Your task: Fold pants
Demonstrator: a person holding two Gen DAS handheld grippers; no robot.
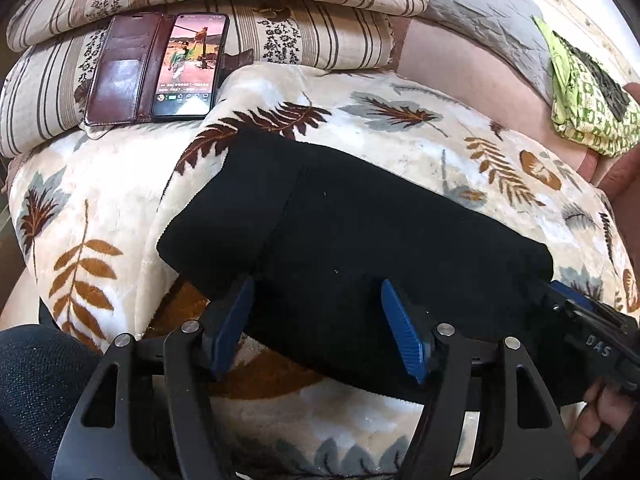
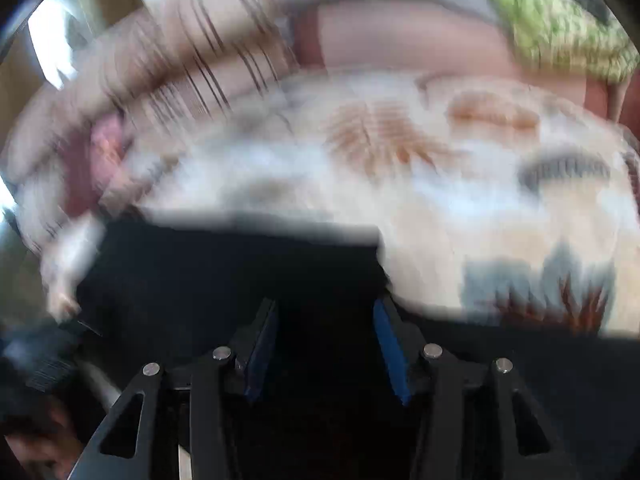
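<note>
In the left wrist view, the black pants (image 1: 352, 248) are being seen as a soft, light, limp bundle, likely to sag and unfold if lifted by one layer; a hold is best taken across the whole stacked thickness at the near folded edge, toward six o'clock. They are lying folded into a compact oblong on the leaf-patterned blanket (image 1: 400, 128), with a layer edge showing as a seam at about ten o'clock of the bundle. The left gripper (image 1: 316, 312) is being held wide open over that near edge, its blue pads pressing on nothing. The right gripper (image 1: 588, 320) is being glimpsed at four o'clock, at the bundle's right end. A phone (image 1: 188, 64) is lying at eleven o'clock, well apart. In the right wrist view, heavily blurred, the pants (image 2: 240, 272) are filling the lower left, dark and featureless. The right gripper (image 2: 325, 336) is being held partly open above them, nothing pinched between its pads.
</note>
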